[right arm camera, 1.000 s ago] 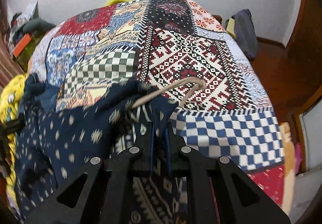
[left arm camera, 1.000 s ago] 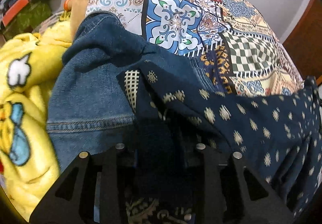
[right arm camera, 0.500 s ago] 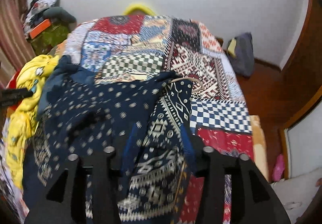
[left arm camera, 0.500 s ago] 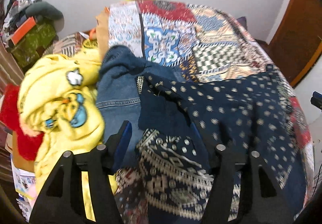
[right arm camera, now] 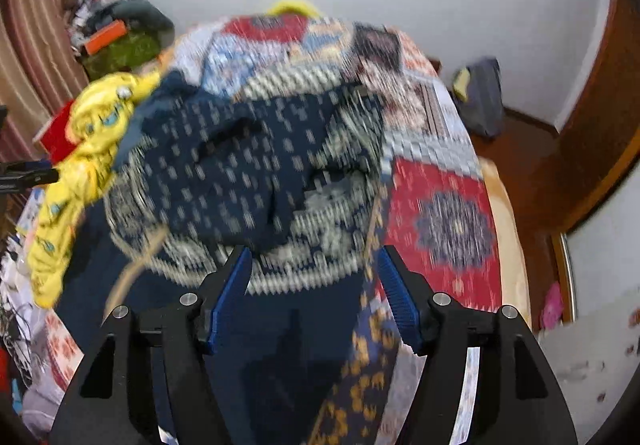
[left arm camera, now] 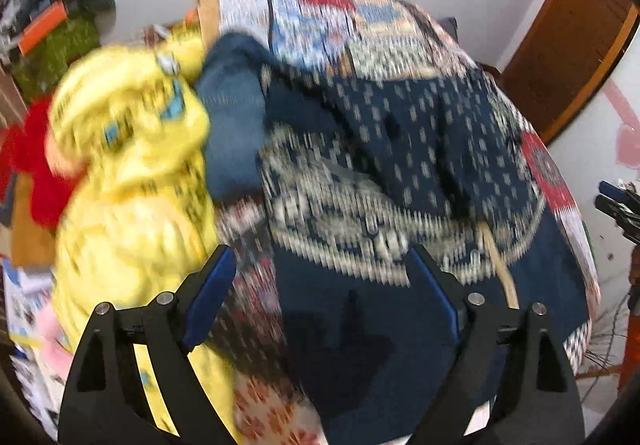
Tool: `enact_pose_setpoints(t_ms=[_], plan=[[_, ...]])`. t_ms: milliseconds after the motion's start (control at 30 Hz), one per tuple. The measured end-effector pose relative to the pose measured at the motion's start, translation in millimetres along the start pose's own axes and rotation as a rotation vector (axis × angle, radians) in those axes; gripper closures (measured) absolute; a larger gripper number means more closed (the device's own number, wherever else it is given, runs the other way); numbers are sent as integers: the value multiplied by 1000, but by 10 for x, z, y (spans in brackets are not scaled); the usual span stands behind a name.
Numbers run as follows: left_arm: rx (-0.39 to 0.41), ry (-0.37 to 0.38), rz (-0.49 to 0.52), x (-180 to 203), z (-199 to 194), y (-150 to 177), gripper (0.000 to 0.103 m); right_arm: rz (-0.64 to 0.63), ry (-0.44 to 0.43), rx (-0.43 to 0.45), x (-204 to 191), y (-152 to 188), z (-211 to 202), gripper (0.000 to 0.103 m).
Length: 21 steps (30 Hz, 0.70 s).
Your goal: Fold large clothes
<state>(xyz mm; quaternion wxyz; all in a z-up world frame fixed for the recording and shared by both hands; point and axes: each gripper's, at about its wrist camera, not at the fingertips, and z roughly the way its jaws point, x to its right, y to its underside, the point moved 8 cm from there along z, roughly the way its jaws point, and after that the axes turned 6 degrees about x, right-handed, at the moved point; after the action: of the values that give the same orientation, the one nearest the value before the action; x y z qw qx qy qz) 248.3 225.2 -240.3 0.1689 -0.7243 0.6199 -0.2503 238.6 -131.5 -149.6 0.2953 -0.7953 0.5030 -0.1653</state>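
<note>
Blurred throughout. Left wrist view: left gripper [left arm camera: 320,277] with jaws wide apart, just been opening, nothing pinched between the blue pads [left arm camera: 208,297]; navy patterned garment [left arm camera: 400,165] lying loose below on the patchwork bedspread [left arm camera: 320,17], drawstring [left arm camera: 500,265] trailing near the right finger; denim piece [left arm camera: 232,117] just beside it, yellow printed garment [left arm camera: 132,173] heaped at left. Right wrist view: right gripper [right arm camera: 314,285] with jaws parted, also just been opening, holding nothing; same navy garment [right arm camera: 240,165] crumpled beneath, yellow garment [right arm camera: 80,149] off left, red quilt patch [right arm camera: 440,221] right.
</note>
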Motion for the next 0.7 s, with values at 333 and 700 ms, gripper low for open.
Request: enact_pose_setpoints(t_ms=[333,700], plan=[[-172,113,-92,9,398,1068,20,103,-41,-160,30,917,169,42],[-176,113,-88,93,444,1319,83,239,-176,-116,-54,1067,196,67]])
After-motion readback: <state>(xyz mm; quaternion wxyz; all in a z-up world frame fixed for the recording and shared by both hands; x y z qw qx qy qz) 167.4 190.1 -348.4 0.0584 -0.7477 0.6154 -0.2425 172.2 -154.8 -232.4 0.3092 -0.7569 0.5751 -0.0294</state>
